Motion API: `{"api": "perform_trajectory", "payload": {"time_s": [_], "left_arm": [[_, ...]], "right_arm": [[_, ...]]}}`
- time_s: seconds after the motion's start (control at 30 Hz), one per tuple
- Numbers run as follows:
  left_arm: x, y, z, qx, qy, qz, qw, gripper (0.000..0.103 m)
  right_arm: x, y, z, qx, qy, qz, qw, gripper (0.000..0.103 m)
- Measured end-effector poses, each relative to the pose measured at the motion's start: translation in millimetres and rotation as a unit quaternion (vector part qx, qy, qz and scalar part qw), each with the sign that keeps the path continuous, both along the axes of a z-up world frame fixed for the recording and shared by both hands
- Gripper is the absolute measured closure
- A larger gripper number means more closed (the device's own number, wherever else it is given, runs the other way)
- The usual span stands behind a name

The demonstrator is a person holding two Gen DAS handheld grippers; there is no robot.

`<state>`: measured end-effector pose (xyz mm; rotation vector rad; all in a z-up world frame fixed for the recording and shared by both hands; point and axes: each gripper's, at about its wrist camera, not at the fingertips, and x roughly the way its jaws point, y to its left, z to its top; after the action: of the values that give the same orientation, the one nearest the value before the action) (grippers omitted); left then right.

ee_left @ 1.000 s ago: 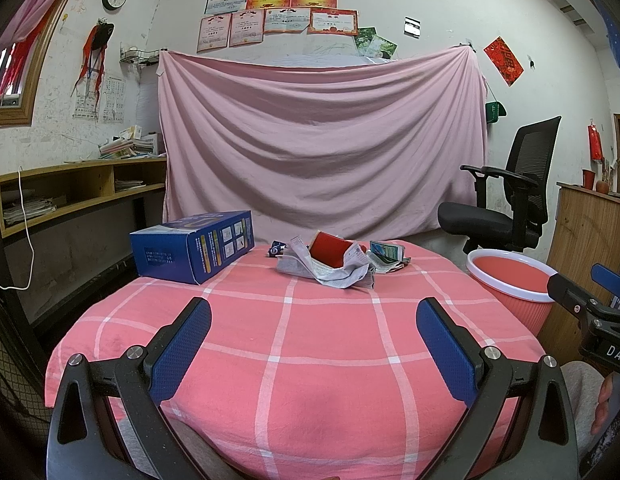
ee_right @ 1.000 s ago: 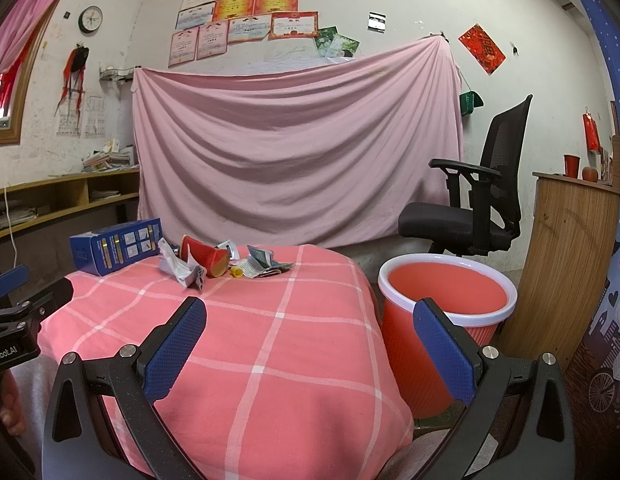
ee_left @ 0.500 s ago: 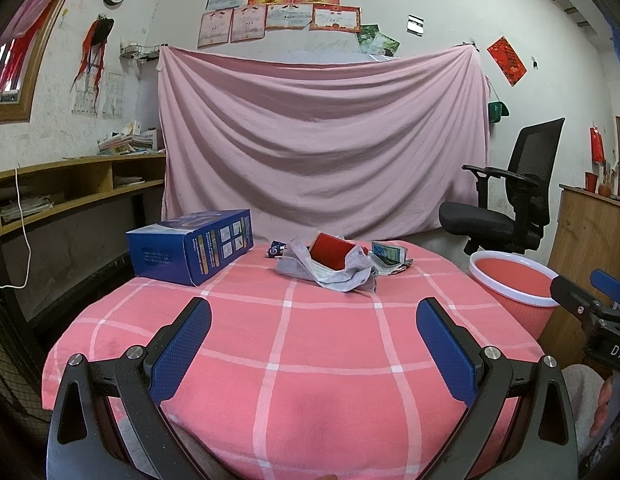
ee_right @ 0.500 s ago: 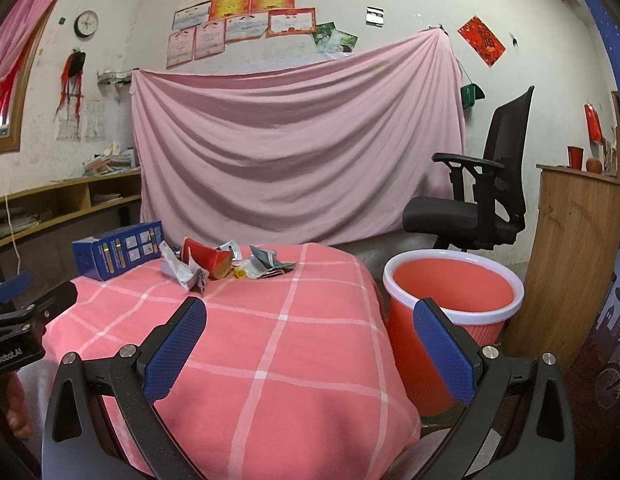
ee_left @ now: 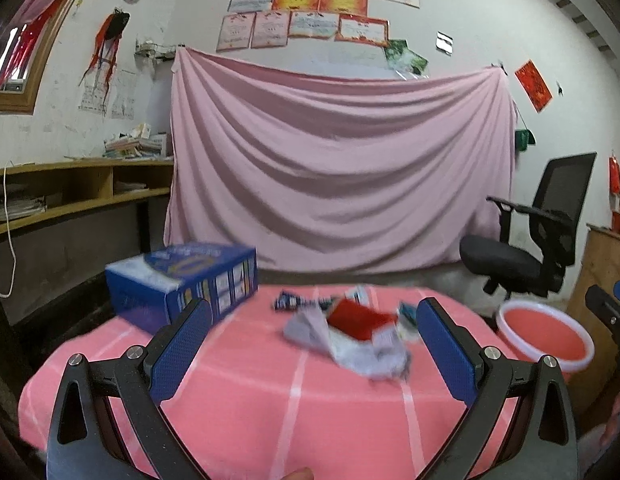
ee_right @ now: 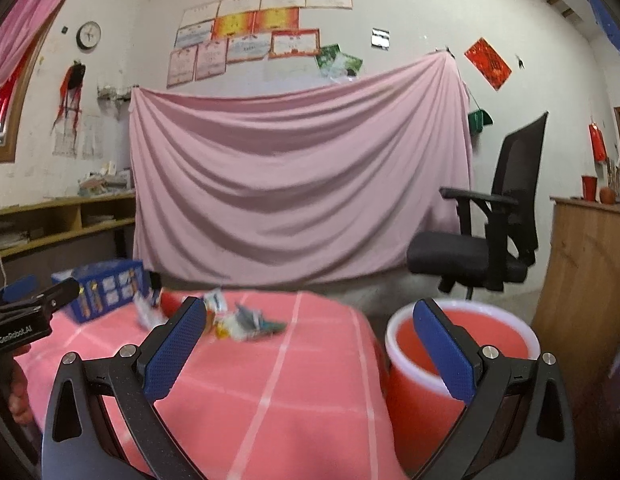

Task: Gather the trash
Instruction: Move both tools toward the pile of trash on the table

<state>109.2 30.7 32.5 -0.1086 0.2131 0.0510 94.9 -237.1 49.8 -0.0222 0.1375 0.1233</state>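
Nothing collected yet: trash pile [ee_left: 350, 336] sits on the table [ee_left: 269, 412], red bin [ee_right: 462, 344] looks empty (view blurred); left gripper [ee_left: 310, 344] and right gripper [ee_right: 305, 348] both spread, holding nothing.

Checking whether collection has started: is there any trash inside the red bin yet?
No: in the right wrist view the red bin shows only its bare inner wall, while the trash pile sits on the table.
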Motion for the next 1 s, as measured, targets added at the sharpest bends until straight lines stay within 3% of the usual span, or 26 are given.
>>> {"api": "perform_trajectory", "payload": {"time_s": [0.17,0.27,0.47,0.63,0.73,0.8,0.87,1.0], "left_arm": [[26,6,4,0.019,-0.028,0.007,0.9994,0.003],[44,7,1,0.031,-0.02,0.01,0.9992,0.003],[86,15,-16,0.006,0.076,0.005,0.9971,0.003],[108,18,-29,-0.026,0.142,0.0,0.9895,0.004],[120,18,-38,-0.049,0.18,-0.017,0.9824,0.01],[129,16,-44,-0.054,0.205,-0.022,0.977,0.016],[137,15,-50,-0.062,0.225,-0.026,0.9719,0.03],[147,18,-58,-0.09,0.26,-0.032,0.9608,0.041]], "right_arm": [[41,11,6,-0.011,-0.015,0.031,0.999,0.0],[73,19,8,-0.019,-0.002,0.054,0.998,0.0],[140,38,-12,-0.034,0.106,0.114,0.987,0.0],[172,45,-39,-0.039,0.205,0.145,0.967,0.0],[187,46,-49,-0.035,0.247,0.156,0.956,0.001],[195,46,-53,-0.032,0.269,0.159,0.949,0.007],[202,46,-57,-0.03,0.29,0.16,0.943,0.02],[218,50,-66,-0.029,0.323,0.164,0.932,0.027]]}}
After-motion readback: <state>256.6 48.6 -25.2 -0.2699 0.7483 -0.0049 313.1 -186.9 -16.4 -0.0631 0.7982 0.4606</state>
